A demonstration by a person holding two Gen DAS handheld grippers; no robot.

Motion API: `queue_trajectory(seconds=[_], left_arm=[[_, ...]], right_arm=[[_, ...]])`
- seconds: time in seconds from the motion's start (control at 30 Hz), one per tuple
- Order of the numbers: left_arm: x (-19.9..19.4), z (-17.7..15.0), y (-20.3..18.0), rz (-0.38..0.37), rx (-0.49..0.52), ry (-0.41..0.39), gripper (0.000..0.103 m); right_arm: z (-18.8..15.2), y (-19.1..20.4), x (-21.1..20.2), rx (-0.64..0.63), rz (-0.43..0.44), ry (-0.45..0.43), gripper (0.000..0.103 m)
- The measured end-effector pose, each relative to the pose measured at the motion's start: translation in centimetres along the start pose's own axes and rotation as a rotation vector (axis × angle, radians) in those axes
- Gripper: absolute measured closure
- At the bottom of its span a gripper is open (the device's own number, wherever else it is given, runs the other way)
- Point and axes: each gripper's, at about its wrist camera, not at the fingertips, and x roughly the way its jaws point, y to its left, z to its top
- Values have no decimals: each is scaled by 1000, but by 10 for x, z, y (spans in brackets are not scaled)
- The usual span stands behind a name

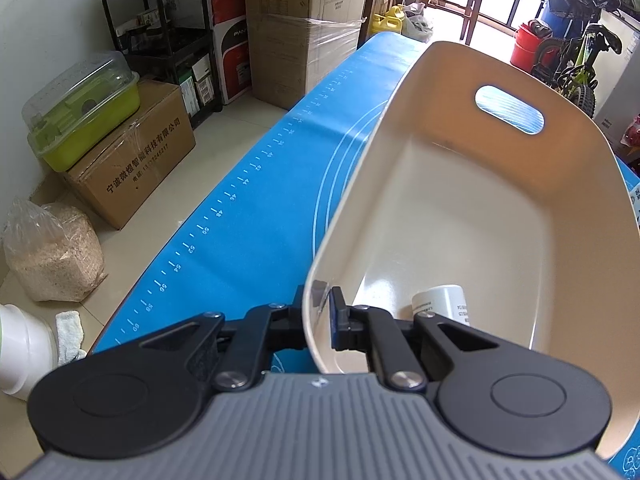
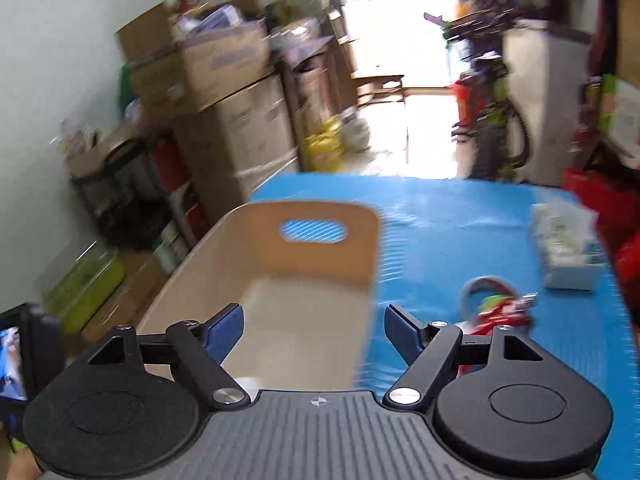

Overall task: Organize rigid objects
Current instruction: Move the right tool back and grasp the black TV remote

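Observation:
A cream plastic bin [image 1: 460, 216] with a handle slot stands on the blue mat [image 1: 256, 208]. My left gripper [image 1: 322, 308] is shut on the bin's near rim, one pad outside the wall and one inside. A white bottle [image 1: 440, 302] with printed text lies inside at the near end. In the blurred right wrist view my right gripper [image 2: 314, 332] is open over the bin [image 2: 280, 280] with nothing between its fingers. A pile of small red, green and white items [image 2: 496, 308] and a white packet box [image 2: 564, 248] rest on the mat [image 2: 440, 216] to the right.
Beyond the mat's left edge the floor holds cardboard boxes [image 1: 132, 164], a green lidded container [image 1: 84, 112], a bag of shavings [image 1: 52, 256] and a black shelf [image 1: 160, 40]. A child's bicycle [image 1: 576, 64] and red buckets stand at the far right.

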Motion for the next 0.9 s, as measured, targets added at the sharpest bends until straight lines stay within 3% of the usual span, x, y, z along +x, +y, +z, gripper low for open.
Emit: queue_trajectory(seconds=[0.1,0.33,0.57,0.9], left_arm=[[0,1,1,-3,-5,3,91],[0,0,0,-6,-9,2,91],[0,1,0,-7,-8,3,91],[-1,1,1,-3,-4,-1,91]], right_arm=[[-14,-33,-4,-13,-105,-4,22],[-62,-91,30,15,-265,115,22],[-91,-107,62,44,-233,209,22],[-101,-102,88,92,-216,309,22]])
